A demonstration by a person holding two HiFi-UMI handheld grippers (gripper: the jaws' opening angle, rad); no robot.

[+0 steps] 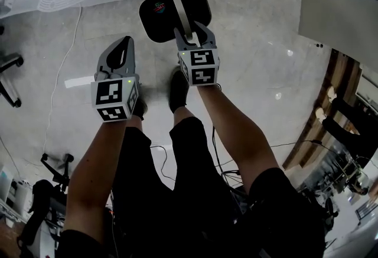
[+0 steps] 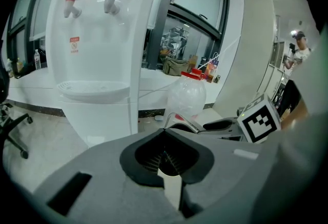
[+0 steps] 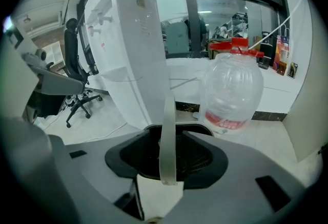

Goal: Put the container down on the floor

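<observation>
Head view shows the container (image 1: pixel 162 15), black with a white handle (image 1: pixel 180 7), lying just ahead of the right gripper (image 1: pixel 190 32). It seems to rest on the floor (image 1: pixel 254 74), though I cannot be fully sure that its bottom touches. The handle rises from the lid and runs back into the mouth of this gripper.

Right gripper view makes the state clear. The jaws of the right gripper (image 3: pixel 168 133) stand spread wide, and the handle (image 3: pixel 168 110) stands upright in the gap between them. It is close to the middle, and neither pad seems to press on it. So the gripper surrounds the handle but does not pinch it.

The left gripper (image 1: pixel 121 45) hangs beside the right one, on its left and a little further back from the container. In its own view the left gripper (image 2: pixel 164 133) has its jaws pressed together with nothing between them. The container (image 2: pixel 184 124) appears ahead of it and to the right.

My judgement is that the putting down is nearly finished and the step in hand is the release. The next move calls for drawing the right gripper straight back along its own pointing line, so that the open jaws clear the handle. The jaws should stay wide and not drift sideways. Otherwise a pad may catch the handle and tip or drag the container.
</observation>
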